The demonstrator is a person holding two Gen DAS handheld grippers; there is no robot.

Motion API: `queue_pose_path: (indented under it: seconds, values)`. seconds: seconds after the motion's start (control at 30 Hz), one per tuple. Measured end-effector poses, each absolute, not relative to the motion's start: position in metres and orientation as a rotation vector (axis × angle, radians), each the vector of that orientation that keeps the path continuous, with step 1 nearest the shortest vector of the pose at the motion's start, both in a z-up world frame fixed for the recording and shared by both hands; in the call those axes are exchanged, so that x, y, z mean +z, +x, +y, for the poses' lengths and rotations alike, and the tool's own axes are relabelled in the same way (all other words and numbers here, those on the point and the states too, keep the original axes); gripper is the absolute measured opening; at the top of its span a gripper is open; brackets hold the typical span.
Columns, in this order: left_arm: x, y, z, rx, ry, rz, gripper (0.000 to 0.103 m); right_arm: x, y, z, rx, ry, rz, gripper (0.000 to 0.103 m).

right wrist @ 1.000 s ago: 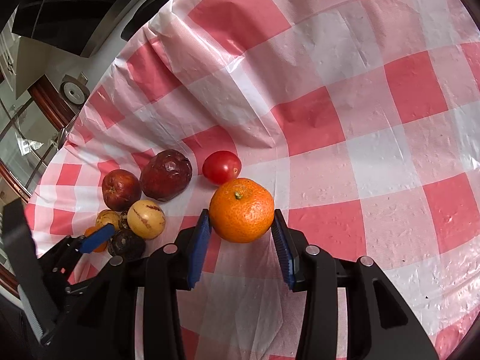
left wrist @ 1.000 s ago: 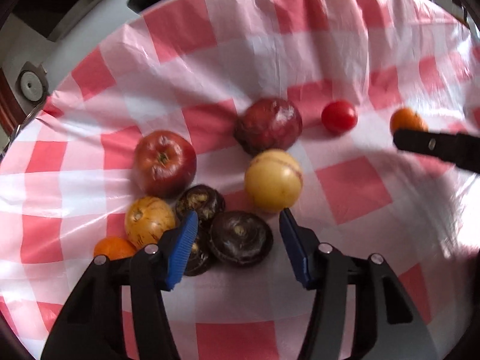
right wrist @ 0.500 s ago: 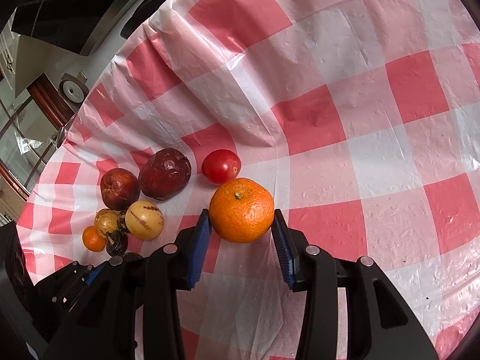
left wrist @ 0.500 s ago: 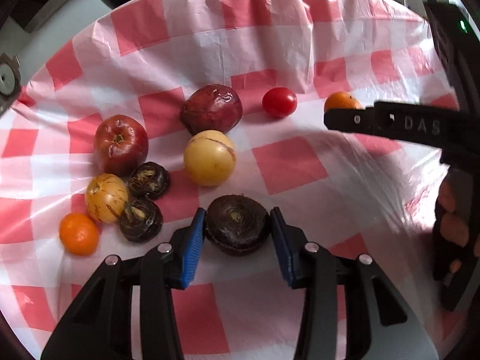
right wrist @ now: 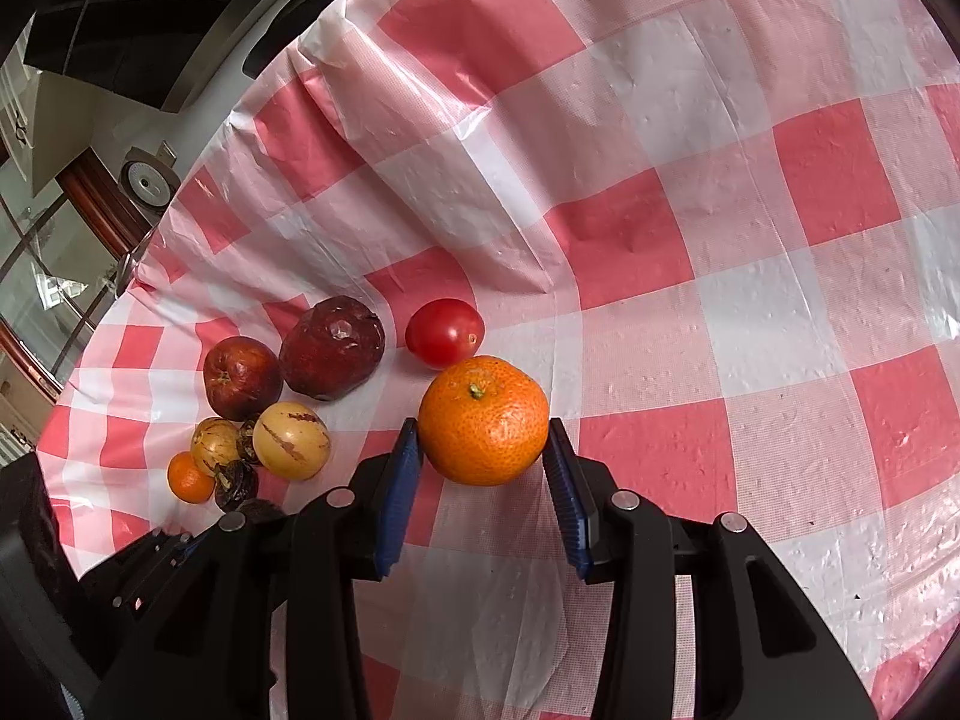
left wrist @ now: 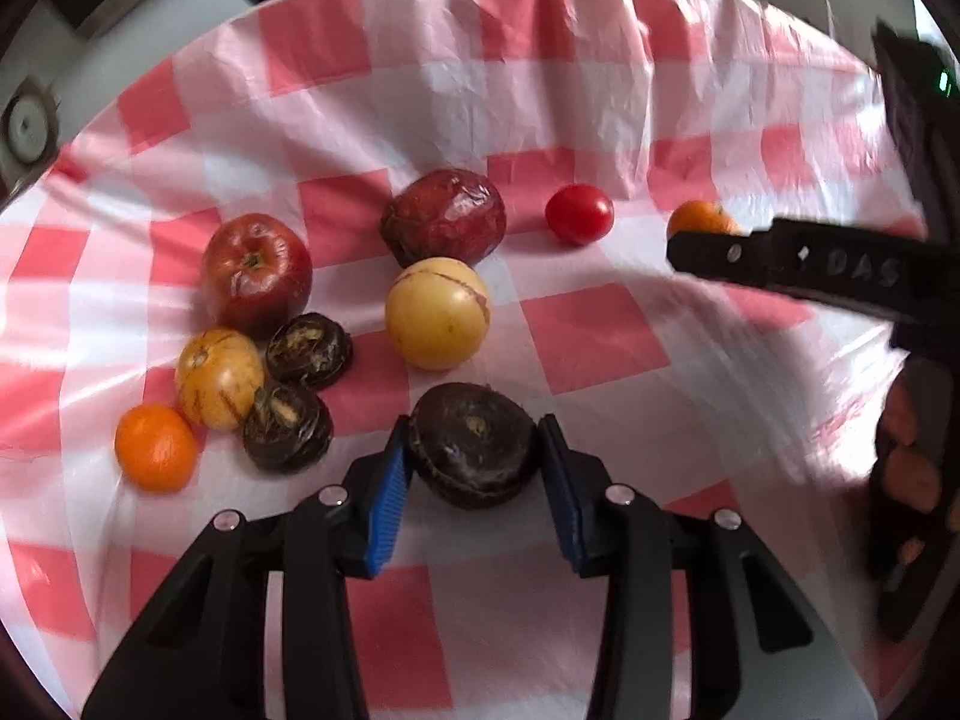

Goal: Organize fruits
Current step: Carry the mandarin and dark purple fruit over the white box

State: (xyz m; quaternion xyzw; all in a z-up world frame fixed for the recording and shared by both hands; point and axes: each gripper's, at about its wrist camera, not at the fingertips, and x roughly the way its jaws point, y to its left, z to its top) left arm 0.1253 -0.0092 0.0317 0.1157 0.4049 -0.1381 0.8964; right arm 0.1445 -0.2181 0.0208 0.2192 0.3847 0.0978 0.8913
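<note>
Fruits lie loose on the checked tablecloth [right wrist: 690, 192]. The left gripper [left wrist: 474, 450] is closing, its blue pads against a dark mangosteen [left wrist: 473, 443]; the right gripper [right wrist: 483, 456] clamps a tangerine [right wrist: 483, 420]. Both look light and round, likely to roll; the tangerine's soft skin wants gentle pressure across its widest middle.

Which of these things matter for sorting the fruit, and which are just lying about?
Part of the job: dark fruit in left tool; tangerine in right tool; apple; tomato.

Just there: checked tablecloth.
</note>
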Motion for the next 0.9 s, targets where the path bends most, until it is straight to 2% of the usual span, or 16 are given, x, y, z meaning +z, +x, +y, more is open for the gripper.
queue_pose_path:
  seconds: [0.33,0.7,0.9]
  values:
    - [0.04,0.008,0.068,-0.256,-0.246,0.76,0.042,0.021,0.143,-0.219,0.204,0.459,0.797,0.042]
    - [0.05,0.001,0.058,-0.308,-0.28,0.656,0.042,0.027,0.135,-0.227,0.196,0.493,0.752,0.042]
    - [0.045,0.003,0.066,-0.305,-0.325,0.695,0.042,0.033,0.106,-0.227,0.148,0.499,0.711,0.042]
